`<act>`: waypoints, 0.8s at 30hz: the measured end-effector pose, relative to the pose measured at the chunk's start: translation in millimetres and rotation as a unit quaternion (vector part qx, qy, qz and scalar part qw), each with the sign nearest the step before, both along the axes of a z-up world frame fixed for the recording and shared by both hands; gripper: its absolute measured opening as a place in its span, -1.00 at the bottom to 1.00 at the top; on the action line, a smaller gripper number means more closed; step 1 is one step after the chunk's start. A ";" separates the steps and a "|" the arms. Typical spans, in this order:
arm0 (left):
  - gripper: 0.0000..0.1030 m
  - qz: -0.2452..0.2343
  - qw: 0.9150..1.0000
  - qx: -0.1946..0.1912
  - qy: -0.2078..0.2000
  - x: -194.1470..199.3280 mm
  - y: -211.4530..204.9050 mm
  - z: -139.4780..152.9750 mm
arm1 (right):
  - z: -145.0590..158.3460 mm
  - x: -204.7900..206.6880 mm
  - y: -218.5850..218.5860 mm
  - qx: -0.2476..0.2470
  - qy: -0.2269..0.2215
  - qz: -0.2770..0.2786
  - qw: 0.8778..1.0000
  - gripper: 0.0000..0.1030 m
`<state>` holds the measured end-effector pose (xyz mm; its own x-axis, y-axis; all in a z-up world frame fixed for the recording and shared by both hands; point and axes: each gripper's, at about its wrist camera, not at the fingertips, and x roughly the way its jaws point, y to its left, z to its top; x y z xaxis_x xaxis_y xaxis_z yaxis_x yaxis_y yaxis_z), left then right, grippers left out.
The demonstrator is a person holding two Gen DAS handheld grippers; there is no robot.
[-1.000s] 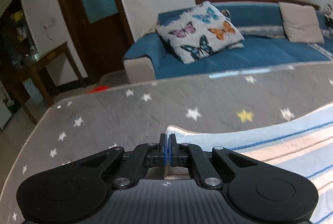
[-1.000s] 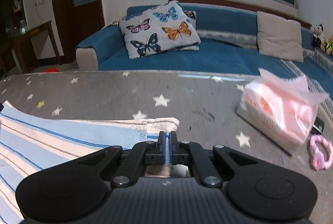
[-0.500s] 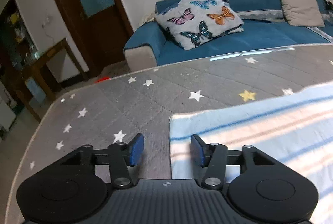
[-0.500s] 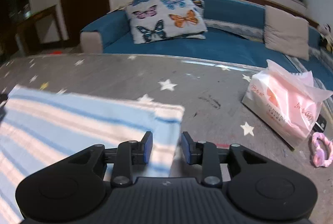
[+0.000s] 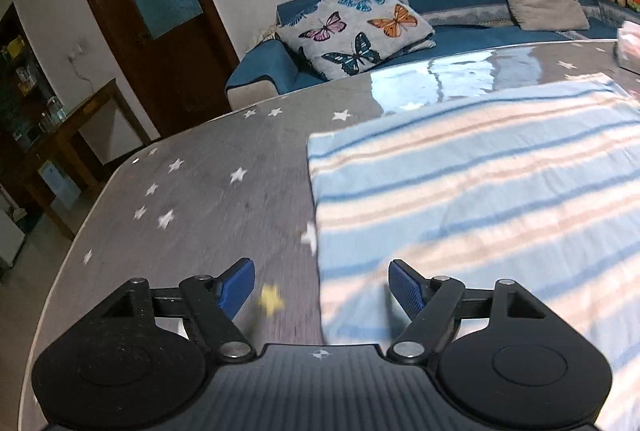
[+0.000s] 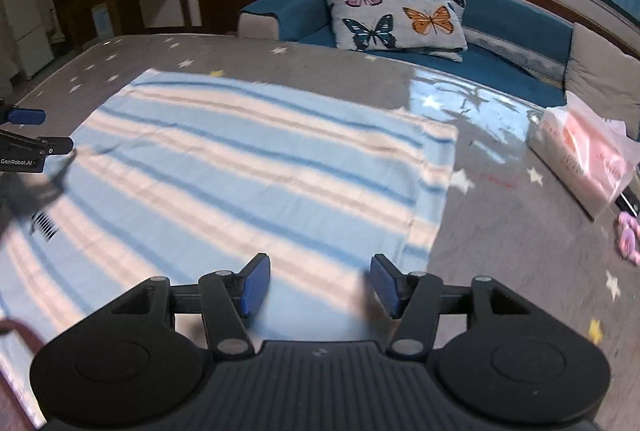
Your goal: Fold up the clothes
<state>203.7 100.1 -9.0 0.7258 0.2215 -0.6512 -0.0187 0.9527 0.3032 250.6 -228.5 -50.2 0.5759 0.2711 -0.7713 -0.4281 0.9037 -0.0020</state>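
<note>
Left wrist view: both grippers (image 5: 322, 283) (image 6: 318, 283) have released the cloth (image 6: 248, 175); jaws wide open, fold laid flat.

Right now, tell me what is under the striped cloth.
The striped cloth lies flat on the grey star-patterned table cover. Whatever else might be beneath it is covered and cannot be seen.

A folded towel (image 6: 248, 175) lies flat mid-table (image 6: 500, 271). A tissue pack (image 6: 580, 159) sits near the right edge, a hair tie (image 6: 628, 239) just before it. A sofa (image 6: 512, 27) stands behind the far edge.
</note>
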 end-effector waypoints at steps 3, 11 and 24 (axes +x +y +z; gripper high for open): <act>0.66 -0.004 1.000 0.006 -0.011 -29.2 -0.5 -3.9 | -2.0 -24.5 4.5 0.003 0.001 0.006 1.000 0.16; 0.79 0.005 1.000 0.013 -0.023 -91.1 3.8 -15.7 | -7.2 -84.6 10.0 -0.007 -0.022 0.018 1.000 0.45; 0.92 0.079 0.995 -0.020 -0.057 -135.4 35.1 -8.9 | -13.4 -156.7 -8.0 -0.010 -0.044 0.016 0.999 0.75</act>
